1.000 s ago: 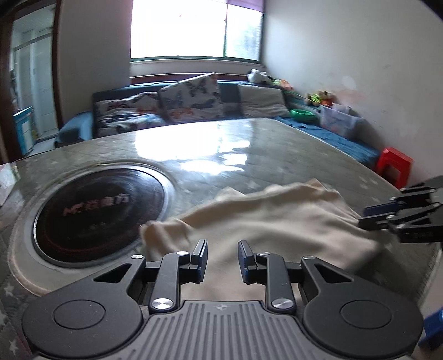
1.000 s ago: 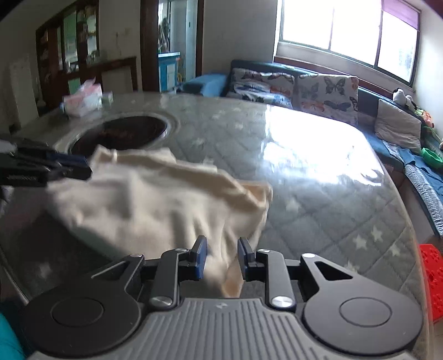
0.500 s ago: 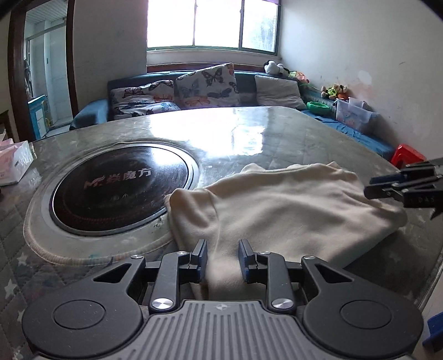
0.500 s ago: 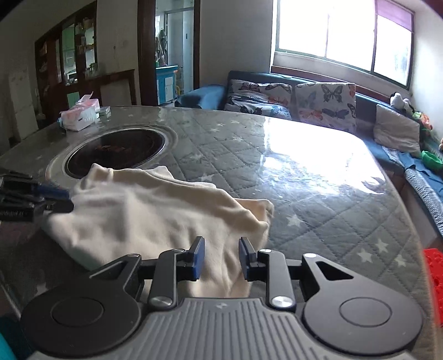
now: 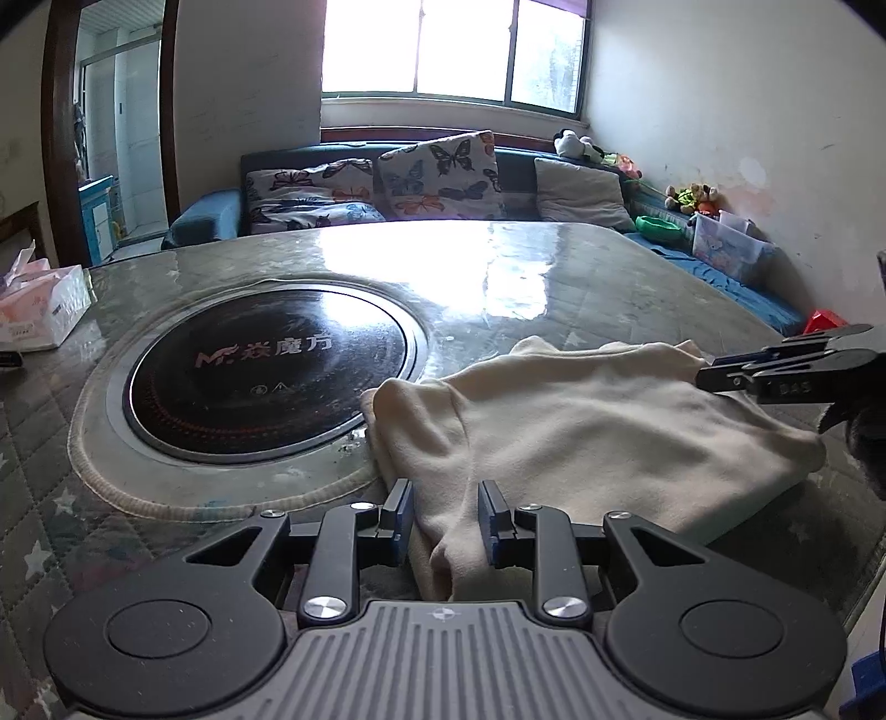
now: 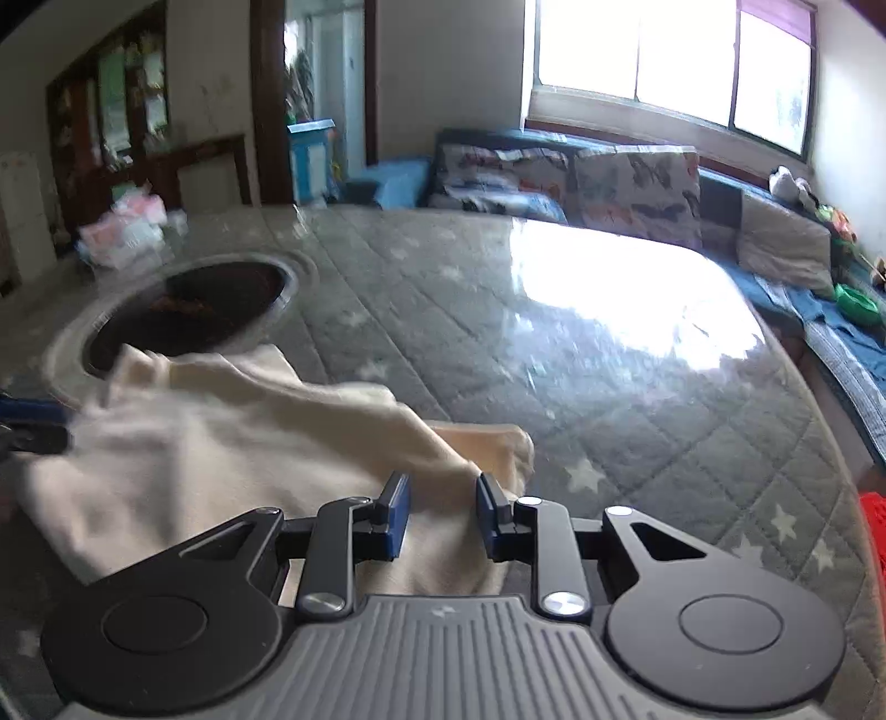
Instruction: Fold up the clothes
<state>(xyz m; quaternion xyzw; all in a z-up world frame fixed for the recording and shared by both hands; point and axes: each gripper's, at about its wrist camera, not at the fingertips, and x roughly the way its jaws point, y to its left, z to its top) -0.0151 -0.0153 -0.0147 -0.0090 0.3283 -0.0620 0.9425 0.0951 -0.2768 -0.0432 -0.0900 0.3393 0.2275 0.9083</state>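
Cream garment [image 5: 598, 432] on quilted table [image 6: 637, 399] by sofa [image 5: 387, 183]; left gripper [image 5: 446, 515], right gripper [image 6: 440, 512] fingers apart

Blurred throughout in the right wrist view, tissue box [image 6: 124, 235] and cooktop [image 6: 188, 315] smeared. Cut off at the left edge there: left gripper [image 6: 30, 423], jaws unreadable. Hidden under cream garment [image 5: 581, 432]: near counter [image 5: 554, 277] edge

A home living room: a dark blue sofa [image 5: 515, 171] with butterfly-print cushions [image 5: 437, 171] under a bright window [image 5: 448, 50], soft toys [image 5: 692, 196] at far right, a pink tissue pack [image 5: 39, 307] at left.
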